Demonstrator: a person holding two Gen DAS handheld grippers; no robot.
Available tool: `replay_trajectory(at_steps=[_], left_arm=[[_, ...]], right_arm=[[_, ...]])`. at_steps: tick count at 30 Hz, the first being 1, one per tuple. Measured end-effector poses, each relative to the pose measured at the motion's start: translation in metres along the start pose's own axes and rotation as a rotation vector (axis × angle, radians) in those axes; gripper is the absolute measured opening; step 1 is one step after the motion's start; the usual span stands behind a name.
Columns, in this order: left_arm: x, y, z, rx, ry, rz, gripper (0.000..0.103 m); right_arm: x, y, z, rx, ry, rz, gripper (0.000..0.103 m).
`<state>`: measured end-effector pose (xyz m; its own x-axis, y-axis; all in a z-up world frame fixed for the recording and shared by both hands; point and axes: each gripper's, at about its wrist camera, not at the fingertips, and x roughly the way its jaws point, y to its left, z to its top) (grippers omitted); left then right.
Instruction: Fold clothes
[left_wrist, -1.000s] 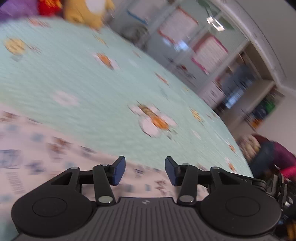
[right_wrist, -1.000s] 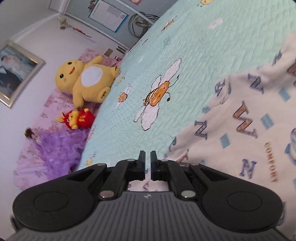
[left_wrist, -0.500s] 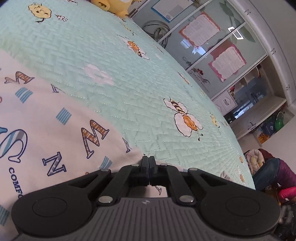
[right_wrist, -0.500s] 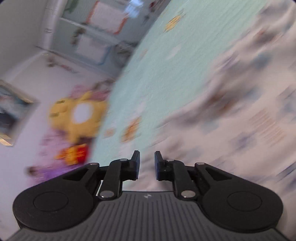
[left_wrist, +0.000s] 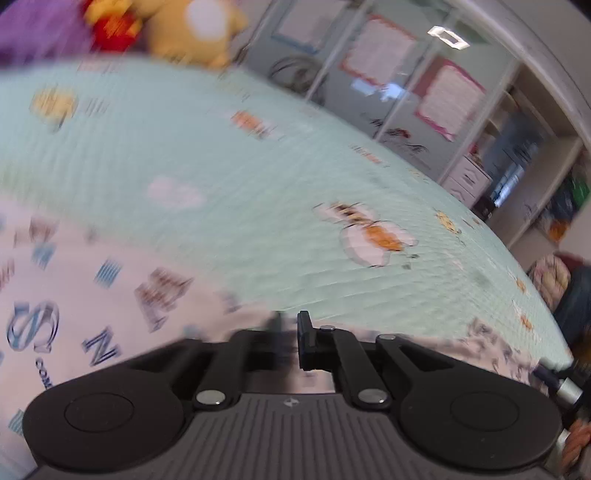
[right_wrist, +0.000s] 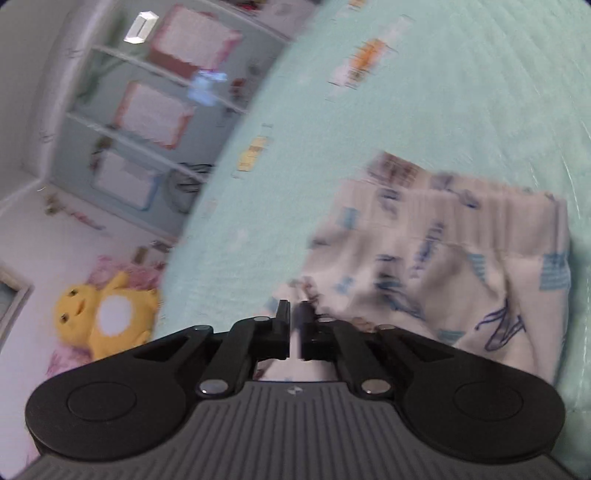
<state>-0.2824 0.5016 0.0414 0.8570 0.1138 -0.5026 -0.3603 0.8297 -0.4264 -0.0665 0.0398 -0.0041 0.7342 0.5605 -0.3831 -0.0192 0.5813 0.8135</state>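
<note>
A: Item one, the garment?

B: White garment (left_wrist: 92, 295) printed with letters, lying on the mint bedspread (left_wrist: 258, 166) of the bed. In my right wrist view it (right_wrist: 443, 258) sits bunched and folded over, its gathered band at the far edge.

A: Item two, my left gripper?

B: My left gripper (left_wrist: 290, 332), low over the garment's edge, jaws opening from a narrow gap. The view is blurred, so I cannot tell whether cloth is pinched.

A: Item three, my right gripper?

B: My right gripper (right_wrist: 293, 325), jaws opening, a slim gap with pale cloth showing through it; whether the pads press it, I cannot tell.

A: Sundries?

B: Yellow plush toy (right_wrist: 107, 314) and a red one (left_wrist: 110, 26) beyond the bed's head; cabinets (right_wrist: 155, 110) behind.
</note>
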Motion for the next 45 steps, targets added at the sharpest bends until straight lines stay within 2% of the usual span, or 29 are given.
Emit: replay_trajectory(at_steps=[3, 6, 9, 11, 13, 15, 16, 17, 18, 19, 20, 23, 26, 30, 31, 32, 35, 37, 38, 39, 40, 41, 43, 44, 45], left_arm=[[-0.014, -0.053, 0.004, 0.068, -0.025, -0.121, 0.009], [0.001, -0.109, 0.004, 0.084, 0.057, -0.274, 0.016], [0.041, -0.165, -0.006, 0.124, 0.156, -0.350, 0.016], [0.072, -0.197, -0.018, 0.163, 0.199, -0.386, 0.016], [0.104, -0.221, -0.027, 0.189, 0.241, -0.410, 0.016], [0.137, -0.228, -0.040, 0.219, 0.250, -0.353, 0.016], [0.154, -0.232, -0.047, 0.234, 0.253, -0.320, 0.016], [0.165, -0.224, -0.051, 0.208, 0.234, -0.318, 0.005], [0.174, -0.214, -0.055, 0.170, 0.209, -0.323, 0.005], [0.179, -0.207, -0.055, 0.118, 0.212, -0.331, 0.005], [0.179, -0.207, -0.055, 0.108, 0.211, -0.328, 0.005], [0.176, -0.212, -0.058, 0.147, 0.195, -0.313, 0.005], [0.179, -0.208, -0.057, 0.129, 0.200, -0.323, 0.005], [0.178, -0.205, -0.056, 0.114, 0.200, -0.334, 0.004], [0.178, -0.205, -0.056, 0.114, 0.199, -0.333, 0.004], [0.179, -0.205, -0.056, 0.117, 0.197, -0.332, 0.004], [0.172, -0.207, -0.057, 0.139, 0.187, -0.321, 0.004], [0.172, -0.208, -0.058, 0.148, 0.184, -0.316, 0.004], [0.172, -0.209, -0.058, 0.151, 0.183, -0.315, 0.004], [0.172, -0.209, -0.058, 0.153, 0.183, -0.313, 0.004], [0.172, -0.209, -0.058, 0.155, 0.182, -0.311, 0.004], [0.171, -0.211, -0.059, 0.166, 0.178, -0.306, 0.004], [0.169, -0.214, -0.060, 0.195, 0.168, -0.291, 0.004], [0.168, -0.217, -0.061, 0.210, 0.164, -0.282, 0.004], [0.167, -0.219, -0.062, 0.224, 0.159, -0.274, 0.004]], right_arm=[[-0.013, 0.001, 0.012, -0.009, -0.027, 0.053, 0.020], [-0.027, 0.006, 0.023, -0.059, -0.053, 0.073, 0.020], [-0.033, 0.006, 0.034, -0.107, -0.056, 0.077, 0.022], [-0.035, 0.003, 0.040, -0.128, -0.054, 0.069, 0.024], [-0.033, 0.002, 0.044, -0.135, -0.041, 0.096, 0.025], [-0.027, -0.002, 0.049, -0.151, -0.017, 0.120, 0.027], [-0.020, -0.011, 0.051, -0.145, -0.006, 0.087, 0.029], [-0.013, -0.021, 0.053, -0.139, 0.004, 0.049, 0.025], [-0.010, -0.035, 0.053, -0.125, -0.005, -0.019, 0.000], [-0.009, -0.048, 0.055, -0.110, -0.017, -0.019, 0.000], [-0.012, -0.052, 0.056, -0.096, -0.039, 0.000, 0.000], [-0.016, -0.044, 0.056, -0.148, -0.062, -0.057, 0.000], [-0.016, -0.042, 0.055, -0.153, -0.068, -0.061, 0.000], [-0.036, -0.044, 0.058, -0.182, -0.113, -0.132, 0.000], [-0.043, -0.045, 0.059, -0.178, -0.121, -0.141, 0.006], [-0.049, -0.046, 0.060, -0.173, -0.128, -0.148, 0.007], [-0.068, -0.042, 0.055, -0.122, -0.113, 0.001, 0.009], [-0.070, -0.045, 0.047, -0.085, -0.059, 0.092, 0.015], [-0.066, -0.054, 0.044, -0.065, -0.038, 0.062, 0.015], [-0.062, -0.064, 0.040, -0.044, -0.018, 0.023, 0.010], [-0.063, -0.073, 0.040, -0.018, -0.021, 0.026, 0.000], [-0.065, -0.082, 0.039, 0.008, -0.027, 0.034, 0.000], [-0.075, -0.065, 0.043, -0.072, -0.060, -0.022, 0.000], [-0.082, -0.055, 0.044, -0.120, -0.097, -0.028, 0.005], [-0.090, -0.049, 0.045, -0.128, -0.132, 0.001, 0.012]])
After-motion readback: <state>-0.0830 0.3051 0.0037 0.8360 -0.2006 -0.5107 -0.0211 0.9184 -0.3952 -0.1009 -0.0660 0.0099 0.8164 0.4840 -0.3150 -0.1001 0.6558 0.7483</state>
